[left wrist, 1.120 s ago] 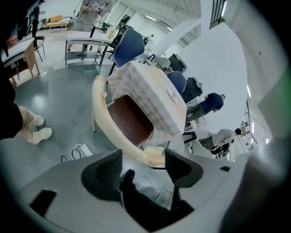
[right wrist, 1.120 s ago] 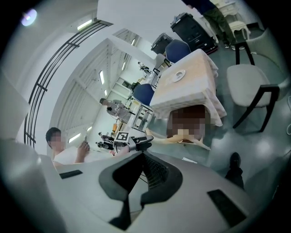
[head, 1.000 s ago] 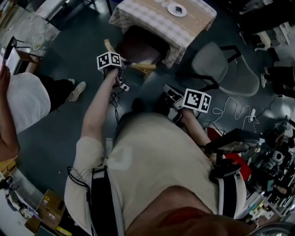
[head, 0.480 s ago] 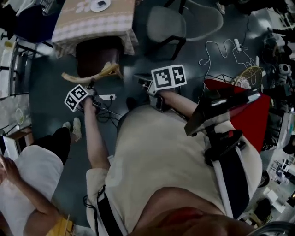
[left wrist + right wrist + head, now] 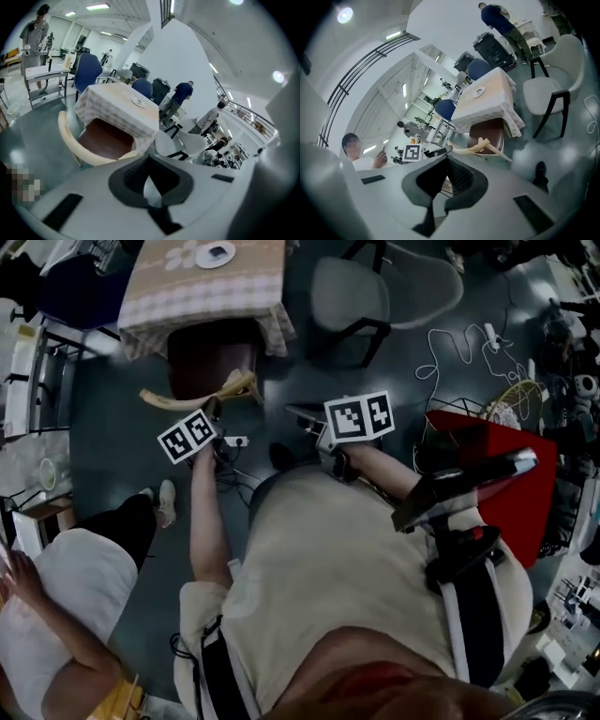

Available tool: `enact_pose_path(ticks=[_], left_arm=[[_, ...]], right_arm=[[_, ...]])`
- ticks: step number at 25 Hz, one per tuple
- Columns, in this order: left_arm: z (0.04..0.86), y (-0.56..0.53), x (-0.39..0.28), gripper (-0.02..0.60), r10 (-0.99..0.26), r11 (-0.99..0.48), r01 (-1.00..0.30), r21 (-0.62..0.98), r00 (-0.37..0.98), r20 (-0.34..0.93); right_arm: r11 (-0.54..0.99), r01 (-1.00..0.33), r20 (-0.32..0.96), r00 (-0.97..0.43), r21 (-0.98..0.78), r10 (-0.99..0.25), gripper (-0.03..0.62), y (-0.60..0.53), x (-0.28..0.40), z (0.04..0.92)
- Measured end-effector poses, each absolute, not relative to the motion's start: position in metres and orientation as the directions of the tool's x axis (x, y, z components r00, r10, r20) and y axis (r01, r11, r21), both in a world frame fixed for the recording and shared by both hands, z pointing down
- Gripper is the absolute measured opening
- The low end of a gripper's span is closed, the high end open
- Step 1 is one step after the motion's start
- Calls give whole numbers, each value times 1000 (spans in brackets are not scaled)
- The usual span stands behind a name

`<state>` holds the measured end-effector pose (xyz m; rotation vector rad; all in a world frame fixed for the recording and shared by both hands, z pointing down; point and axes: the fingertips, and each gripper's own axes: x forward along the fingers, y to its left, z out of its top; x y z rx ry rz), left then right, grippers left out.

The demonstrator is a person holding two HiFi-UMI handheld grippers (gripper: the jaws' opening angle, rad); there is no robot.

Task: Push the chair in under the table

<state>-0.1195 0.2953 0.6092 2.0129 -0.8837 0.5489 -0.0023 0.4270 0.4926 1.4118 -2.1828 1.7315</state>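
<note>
While both grippers hang short of it, the one chair (image 5: 208, 352) of the task stands with its brown seat partly under the hanging edge of the checked cloth. Its cream curved backrest (image 5: 197, 395) sticks out on the person's side. The single table (image 5: 187, 296) carries one white plate (image 5: 217, 253).

The left gripper (image 5: 151, 199) has just been closing. Its two jaws are now pressed together with nothing between them, and its tip is just in front of the backrest without touching it. The right gripper (image 5: 438, 201) also has its jaws pressed together on nothing, and it is held farther from the chair, close to the person's body. Each gripper bears one marker cube, which makes two.

Beside the table stands one pale grey chair (image 5: 352, 292) on dark legs. Two blue chairs (image 5: 89, 70) show beyond the table in the left gripper view. One white cable (image 5: 450, 343) snakes over the dark floor to the right. One bystander in a white top (image 5: 66, 587) stands at the person's left, and three more people stand far off across the hall.
</note>
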Motion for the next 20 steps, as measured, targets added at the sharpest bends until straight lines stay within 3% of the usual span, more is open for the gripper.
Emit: enact_pose_path(ticks=[11, 20], left_arm=[[525, 319, -84, 8, -396, -587, -605, 537, 794, 461], [468, 330, -54, 8, -443, -744, -576, 338, 804, 396]], right_arm=[[-118, -613, 530, -552, -781, -643, 9, 435, 9, 510], [-63, -629, 494, -540, -774, -681, 9, 426, 28, 496]])
